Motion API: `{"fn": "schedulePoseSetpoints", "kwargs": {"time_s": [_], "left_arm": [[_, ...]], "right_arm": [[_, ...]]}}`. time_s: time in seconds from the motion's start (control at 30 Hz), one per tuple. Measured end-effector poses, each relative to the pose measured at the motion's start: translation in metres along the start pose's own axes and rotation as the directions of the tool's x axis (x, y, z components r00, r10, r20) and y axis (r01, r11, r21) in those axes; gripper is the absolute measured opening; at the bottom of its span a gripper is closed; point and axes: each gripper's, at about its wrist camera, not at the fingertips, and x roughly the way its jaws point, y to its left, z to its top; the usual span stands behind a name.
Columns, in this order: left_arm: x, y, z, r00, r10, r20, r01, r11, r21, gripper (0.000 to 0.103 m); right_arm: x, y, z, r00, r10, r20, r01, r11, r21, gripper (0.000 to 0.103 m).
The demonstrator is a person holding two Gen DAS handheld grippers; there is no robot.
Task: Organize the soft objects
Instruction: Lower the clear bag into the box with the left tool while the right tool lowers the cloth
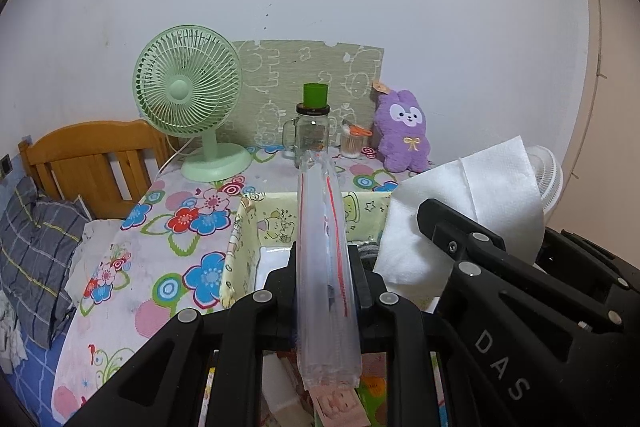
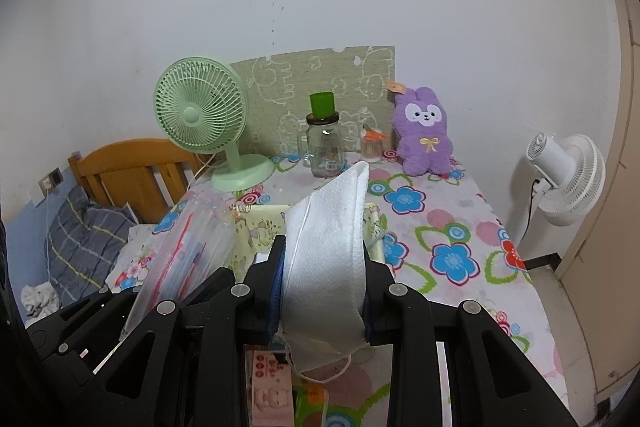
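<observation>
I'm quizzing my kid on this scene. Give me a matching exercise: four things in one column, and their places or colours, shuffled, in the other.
Things:
1. fan
2. plush bunny
3. face mask
4. clear bag

Places or colours:
A. in the left claw
B. purple
C. in the right claw
D. pale green

Pairs: 1-D, 2-B, 3-C, 4-A

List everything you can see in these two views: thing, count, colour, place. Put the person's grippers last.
Mask: 1, white, in right gripper.
Bag: 1, clear with red stripe, in left gripper.
Basket: 1, pale yellow, mid-table.
Green fan: 1, table's back left.
Jar: 1, clear, green cup on top, back centre.
Plush: 1, purple, back right.
White fan: 1, right of table.
Pillow: 1, grey plaid, left.
Left gripper: 1, black, shut.
Right gripper: 1, black, shut.
</observation>
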Motion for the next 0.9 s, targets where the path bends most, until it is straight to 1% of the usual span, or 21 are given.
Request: {"fn": "schedulePoseSetpoints", "kwargs": {"time_s": [0.43, 0.8, 0.9], "left_arm": [[0.034, 0.004, 0.013, 1.0, 0.027, -0.01, -0.027, 1.0, -0.004, 0.017], [0.073, 0.011, 0.011, 0.999, 0.034, -0.034, -0.035, 0.999, -0.02, 0.018], [0.083, 0.014, 0.009, 0.998, 0.046, -0.044, -0.047, 0.999, -0.021, 0.018]], "right_arm": [[0.039, -0.005, 0.013, 1.0, 0.016, -0.007, -0.016, 1.0, -0.003, 0.033], [0.079, -0.01, 0.014, 0.999, 0.032, -0.024, -0.032, 0.999, -0.01, 0.033], [0.092, -0.01, 0.012, 0.999, 0.037, -0.039, -0.038, 0.999, -0.008, 0.033]]}}
